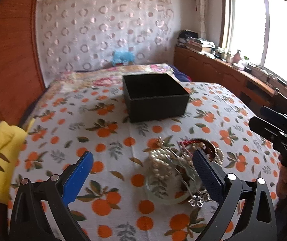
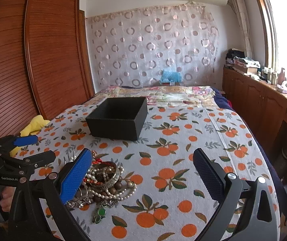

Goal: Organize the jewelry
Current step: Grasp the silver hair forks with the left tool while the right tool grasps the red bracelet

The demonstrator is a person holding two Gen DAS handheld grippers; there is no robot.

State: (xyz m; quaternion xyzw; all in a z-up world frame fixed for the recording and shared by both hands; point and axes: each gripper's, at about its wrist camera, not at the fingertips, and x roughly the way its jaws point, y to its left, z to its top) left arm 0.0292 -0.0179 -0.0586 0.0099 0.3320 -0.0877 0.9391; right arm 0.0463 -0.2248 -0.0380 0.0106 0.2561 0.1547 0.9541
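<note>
The black box (image 2: 117, 118) looks empty inside. All the jewelry (image 2: 103, 182) sits in one tangled pile on the orange-print surface (image 2: 183, 140), near the box. Both grippers, left gripper (image 1: 143, 172) and right gripper (image 2: 143, 172), have fingers spread wide, holding nothing. Sorting has not started, I think.

1. The left wrist camera sits low over the table, close to the jewelry pile (image 1: 180, 167), and looks past it to the black box (image 1: 155, 96).
2. The right wrist camera sits to the right of the pile (image 2: 101, 182), just as low, and faces the box (image 2: 117, 118) too.
3. Both views share the pile, the box, the curtain behind the box and the window to its right.
</note>
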